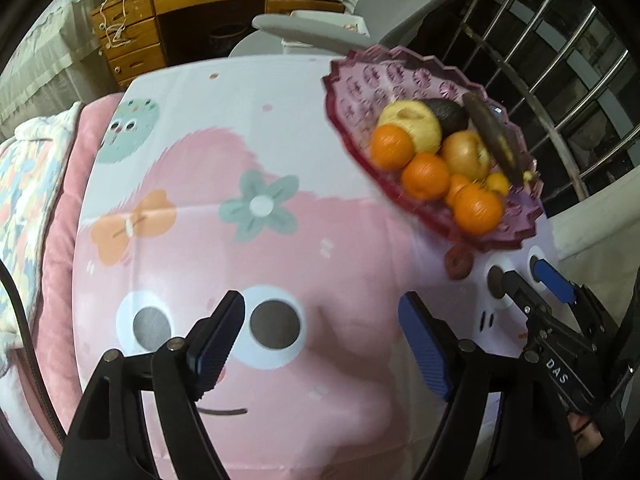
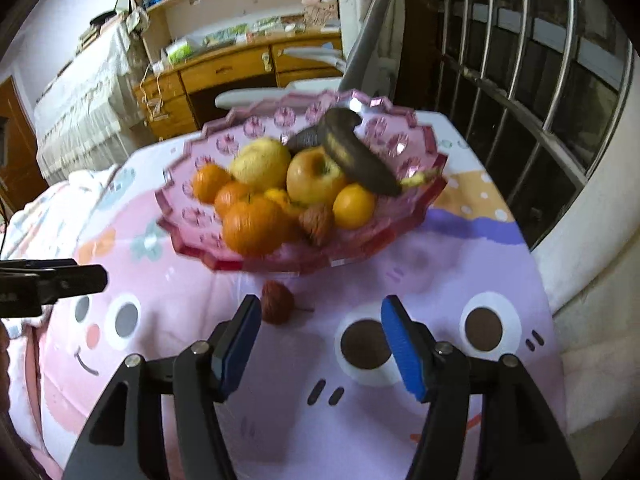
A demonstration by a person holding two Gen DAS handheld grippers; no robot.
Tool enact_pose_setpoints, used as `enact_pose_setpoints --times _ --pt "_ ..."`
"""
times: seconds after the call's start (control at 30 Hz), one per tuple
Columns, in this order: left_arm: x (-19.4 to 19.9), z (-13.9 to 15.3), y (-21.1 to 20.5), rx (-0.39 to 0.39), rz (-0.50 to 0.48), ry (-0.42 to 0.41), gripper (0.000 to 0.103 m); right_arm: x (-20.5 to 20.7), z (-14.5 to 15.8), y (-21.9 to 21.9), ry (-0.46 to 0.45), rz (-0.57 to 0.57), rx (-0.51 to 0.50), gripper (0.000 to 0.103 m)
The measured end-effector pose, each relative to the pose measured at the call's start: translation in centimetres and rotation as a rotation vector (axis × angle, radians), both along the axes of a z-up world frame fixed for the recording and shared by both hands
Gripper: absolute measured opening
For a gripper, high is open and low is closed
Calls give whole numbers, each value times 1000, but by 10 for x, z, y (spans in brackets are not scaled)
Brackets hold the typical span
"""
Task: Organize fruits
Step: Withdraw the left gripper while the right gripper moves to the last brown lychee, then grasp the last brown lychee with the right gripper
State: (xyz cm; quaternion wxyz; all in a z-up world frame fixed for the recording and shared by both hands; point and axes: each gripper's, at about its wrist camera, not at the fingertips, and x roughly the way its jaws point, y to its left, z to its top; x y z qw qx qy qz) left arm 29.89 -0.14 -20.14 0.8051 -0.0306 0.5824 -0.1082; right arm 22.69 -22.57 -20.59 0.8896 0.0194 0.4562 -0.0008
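Both grippers, left (image 1: 320, 344) and right (image 2: 316, 344), are spread and empty. One lychee (image 2: 277, 303) lies on the cloth (image 2: 400, 272) just before the filled bowl (image 2: 420, 216). A careless reach might roll it or jog the bowl.

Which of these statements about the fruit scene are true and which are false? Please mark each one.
1. The pink bowl holds oranges, apples and a dark banana. True.
2. A small brown fruit lies on the cloth outside the bowl. True.
3. The right tool is shut on an orange. False: its fingers are apart and hold nothing.
4. The left tool is shut on the banana. False: it is open and empty, over the cartoon tablecloth.
5. The bowl stands on bare wood. False: it stands on the tablecloth.
6. The small brown fruit lies close to the right tool's left finger. True.
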Motion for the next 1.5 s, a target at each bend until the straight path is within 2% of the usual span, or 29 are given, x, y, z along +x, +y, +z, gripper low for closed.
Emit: enact_pose_setpoints --times 0.27,0.53,0.6,0.67,0.8,0.83,0.87,1.23,1.5 --pt "-1 -14 11 -6 32 38 78 9 -22 12 33 27 12 63" --pt "6 -21 12 0 47 56 78 23 -36 30 52 72 -22 62" --pt "8 -23 11 2 51 63 78 26 -37 32 54 84 -28 60" --pt "10 -24 10 6 52 67 78 31 -39 33 64 97 -32 49" --pt "12 -24 8 4 50 67 78 37 -42 34 85 96 -45 36" --pt "12 -24 7 3 49 68 78 37 -41 34 86 96 -43 29" --pt "13 -25 6 3 46 68 78 37 -41 34 87 97 -42 28" --pt "4 -20 7 2 20 60 78 24 -29 45 117 120 -38 28" --pt "-6 -15 23 6 14 50 78 3 -8 83 117 244 -17 28"
